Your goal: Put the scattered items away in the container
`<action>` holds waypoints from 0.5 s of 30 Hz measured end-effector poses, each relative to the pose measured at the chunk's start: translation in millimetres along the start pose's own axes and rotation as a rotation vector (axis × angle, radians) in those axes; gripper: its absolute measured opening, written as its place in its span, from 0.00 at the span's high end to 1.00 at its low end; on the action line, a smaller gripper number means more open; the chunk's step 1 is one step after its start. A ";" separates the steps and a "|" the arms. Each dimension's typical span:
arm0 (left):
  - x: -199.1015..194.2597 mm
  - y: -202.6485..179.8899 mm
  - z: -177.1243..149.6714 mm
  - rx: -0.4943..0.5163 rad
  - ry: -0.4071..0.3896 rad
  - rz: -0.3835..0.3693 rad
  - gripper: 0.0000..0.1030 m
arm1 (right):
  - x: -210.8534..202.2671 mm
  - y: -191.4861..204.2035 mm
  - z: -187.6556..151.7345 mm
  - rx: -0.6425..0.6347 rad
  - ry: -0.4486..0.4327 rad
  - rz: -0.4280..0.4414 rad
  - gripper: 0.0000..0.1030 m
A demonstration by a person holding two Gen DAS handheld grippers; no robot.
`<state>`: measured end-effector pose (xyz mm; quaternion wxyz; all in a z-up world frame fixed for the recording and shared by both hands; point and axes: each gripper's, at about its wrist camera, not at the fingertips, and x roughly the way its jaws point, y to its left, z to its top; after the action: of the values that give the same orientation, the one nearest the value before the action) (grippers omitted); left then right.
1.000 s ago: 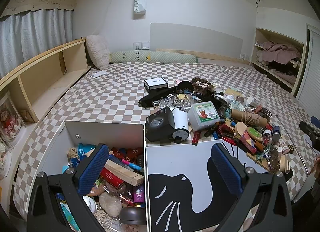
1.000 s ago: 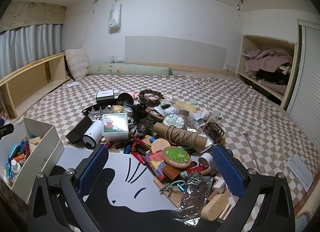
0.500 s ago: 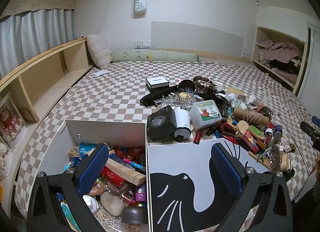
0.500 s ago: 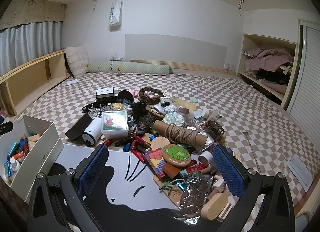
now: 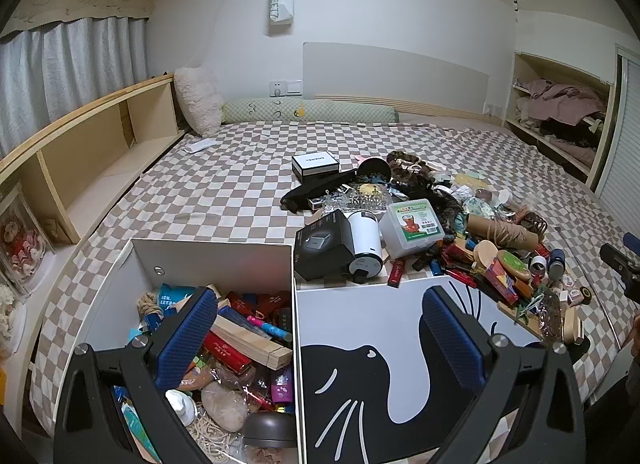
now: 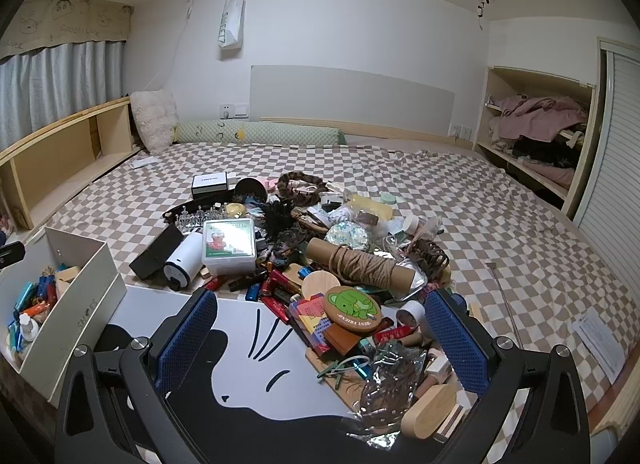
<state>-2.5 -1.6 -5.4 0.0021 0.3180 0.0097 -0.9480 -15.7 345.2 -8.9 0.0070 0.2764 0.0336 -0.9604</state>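
A white box (image 5: 216, 252) (image 6: 86, 260) stands on the checkered bed, holding several small items such as a wooden block (image 5: 250, 340). Its lid with a black seal drawing (image 5: 384, 328) (image 6: 240, 352) lies flat beside it. My left gripper (image 5: 318, 334) hovers open and empty over the seam between box and lid. A heap of scattered items (image 6: 320, 256) lies past the lid: a black box (image 5: 322, 250), a white cylinder (image 5: 364, 242), a clear case (image 6: 229, 244), a twine roll (image 6: 362, 266), a round green coaster (image 6: 352, 308). My right gripper (image 6: 318, 338) hangs open above the heap's near edge.
Wooden shelving (image 5: 80, 167) runs along the bed's left side, and an open closet with clothes (image 6: 536, 131) stands at the right. A pillow (image 6: 154, 123) and a green bolster (image 6: 256, 133) lie at the headboard. Bare checkered sheet (image 6: 500, 215) spreads right of the heap.
Both views have shifted only slightly; the left gripper drifted a little back from the pile. Both grippers stay open and nothing was picked up or released.
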 end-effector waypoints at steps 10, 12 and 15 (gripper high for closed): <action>-0.5 -3.6 -2.6 0.010 0.005 -0.006 0.00 | 3.1 -0.9 -2.2 -0.006 0.016 0.003 0.00; 0.6 -4.1 -3.7 0.010 0.009 -0.010 0.00 | 4.9 -1.0 -3.3 -0.011 0.022 0.004 0.00; 4.7 -5.6 -5.7 0.016 0.021 -0.016 0.00 | 8.4 -1.6 -6.4 -0.015 0.030 0.013 0.00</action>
<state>-2.9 4.1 -12.7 -0.0083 0.3278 0.0047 -0.9447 -19.5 347.3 -18.7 0.0148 0.2907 0.0393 -0.9559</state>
